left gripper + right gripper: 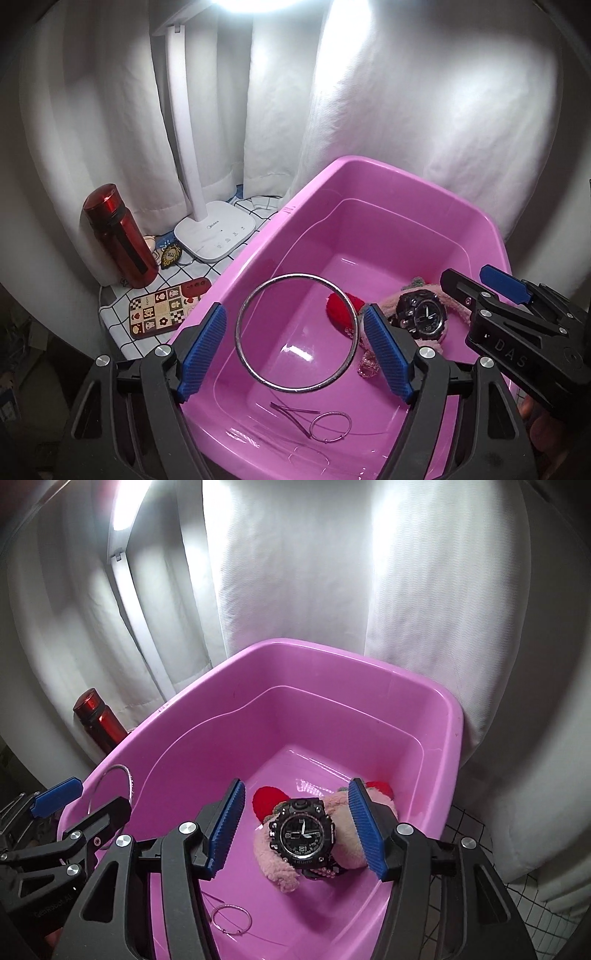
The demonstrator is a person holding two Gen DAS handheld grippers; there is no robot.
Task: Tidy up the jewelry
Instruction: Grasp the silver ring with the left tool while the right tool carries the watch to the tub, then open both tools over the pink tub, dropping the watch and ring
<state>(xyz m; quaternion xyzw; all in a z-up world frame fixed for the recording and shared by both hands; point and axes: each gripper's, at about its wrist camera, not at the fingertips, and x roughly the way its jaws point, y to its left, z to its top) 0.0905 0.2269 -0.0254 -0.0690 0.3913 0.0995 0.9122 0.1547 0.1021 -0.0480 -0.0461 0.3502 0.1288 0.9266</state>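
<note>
A pink plastic tub (424,192) holds jewelry. A large silver bangle (240,332) hangs in the air between the fingers of my left gripper (295,349), apparently falling; the jaws are wide apart and only its right side nears the right pad. On the tub floor lie a black watch (423,317) on a pink plush item (458,302), a red pompom (341,308), a thin hoop earring (330,426) and hairpins (293,415). My right gripper (297,829) is open above the watch (303,832), not touching it. The bangle (129,775) shows partly beside the left gripper.
A red bottle (118,236), a white lamp base (216,234) and a patterned phone case (164,308) stand on a checked cloth left of the tub. White curtains hang behind. The right gripper's body (517,325) is close at the tub's right rim.
</note>
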